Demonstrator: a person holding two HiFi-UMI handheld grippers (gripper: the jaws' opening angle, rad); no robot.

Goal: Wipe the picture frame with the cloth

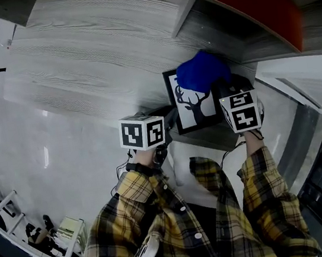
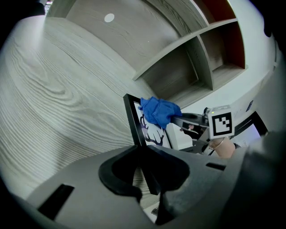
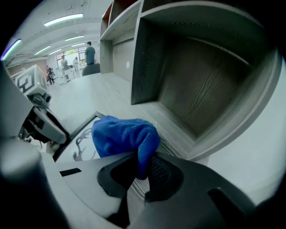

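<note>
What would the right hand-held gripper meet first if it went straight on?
Its clamped blue cloth leads, lying over the picture frame. Beyond that, it would probably meet the open shelf compartment, though depth is unclear.

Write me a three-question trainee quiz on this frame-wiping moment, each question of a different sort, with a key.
1. True or false: the right gripper is shut on the blue cloth.
2. Multiple choice: what does the left gripper clamp?
A) the cloth
B) the edge of the picture frame
C) nothing
3. Fill in: the picture in the frame shows the dark outline of a ____.

Key: 1 true; 2 B; 3 deer.
</note>
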